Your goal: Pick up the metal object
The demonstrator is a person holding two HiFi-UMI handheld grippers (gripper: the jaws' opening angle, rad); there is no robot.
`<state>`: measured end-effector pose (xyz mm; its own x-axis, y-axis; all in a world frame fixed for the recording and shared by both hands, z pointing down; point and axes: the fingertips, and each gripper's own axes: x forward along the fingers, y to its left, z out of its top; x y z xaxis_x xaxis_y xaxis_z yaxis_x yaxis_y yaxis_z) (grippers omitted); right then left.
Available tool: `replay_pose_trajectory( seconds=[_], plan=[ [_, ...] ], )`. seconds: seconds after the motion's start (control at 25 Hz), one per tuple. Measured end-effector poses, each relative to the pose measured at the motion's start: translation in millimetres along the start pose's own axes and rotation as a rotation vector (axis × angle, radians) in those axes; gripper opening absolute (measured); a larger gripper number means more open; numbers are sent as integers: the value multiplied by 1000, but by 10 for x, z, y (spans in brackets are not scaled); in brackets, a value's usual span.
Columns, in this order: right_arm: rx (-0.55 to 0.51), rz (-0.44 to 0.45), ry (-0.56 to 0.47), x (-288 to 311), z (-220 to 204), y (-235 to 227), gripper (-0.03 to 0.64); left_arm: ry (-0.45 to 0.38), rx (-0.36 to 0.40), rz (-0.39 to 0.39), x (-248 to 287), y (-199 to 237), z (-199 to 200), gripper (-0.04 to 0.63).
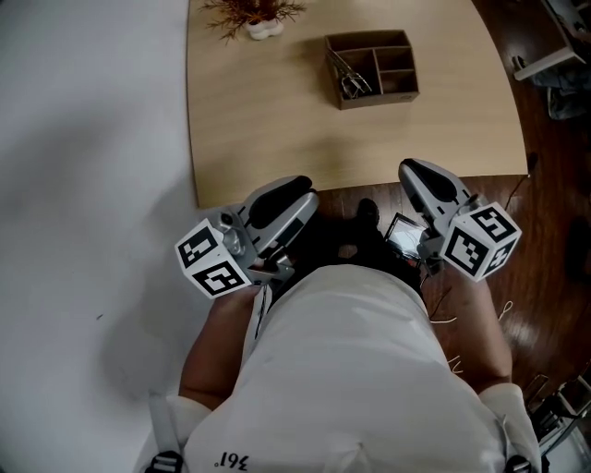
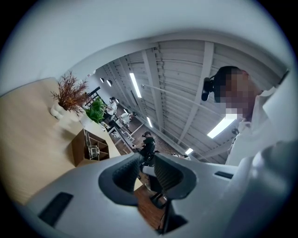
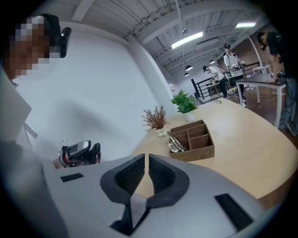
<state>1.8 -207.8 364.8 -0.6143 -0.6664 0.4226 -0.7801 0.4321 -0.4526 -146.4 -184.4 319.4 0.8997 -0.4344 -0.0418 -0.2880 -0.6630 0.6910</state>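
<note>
The metal object (image 1: 351, 81), a shiny clip-like piece, lies in the left compartment of a brown wooden organizer (image 1: 388, 92) at the far middle of the light wood table (image 1: 277, 120). It also shows in the right gripper view as the metal object (image 3: 174, 144) and, small, in the left gripper view as the metal object (image 2: 93, 151). My left gripper (image 1: 300, 192) and right gripper (image 1: 411, 171) hover by the table's near edge, close to the body and well short of the organizer. The left gripper (image 2: 146, 163) has only a narrow slit between its pads. The right gripper (image 3: 146, 160) is pressed almost together. Neither holds anything.
A dried reddish plant in a white pot (image 1: 254, 17) stands at the table's far left edge, and a green plant (image 3: 185, 104) sits behind it. A white wall runs along the left side, and dark wood floor (image 1: 554, 185) lies to the right. Several people stand far off in the background.
</note>
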Motion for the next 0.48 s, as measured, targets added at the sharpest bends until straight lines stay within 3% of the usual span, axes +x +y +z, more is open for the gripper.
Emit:
replay_pose_trajectory(
  seconds=[0.48],
  plan=[
    [-75,46,18,58,305,-326,25,-58,18,59,360,68,128,79]
  ],
)
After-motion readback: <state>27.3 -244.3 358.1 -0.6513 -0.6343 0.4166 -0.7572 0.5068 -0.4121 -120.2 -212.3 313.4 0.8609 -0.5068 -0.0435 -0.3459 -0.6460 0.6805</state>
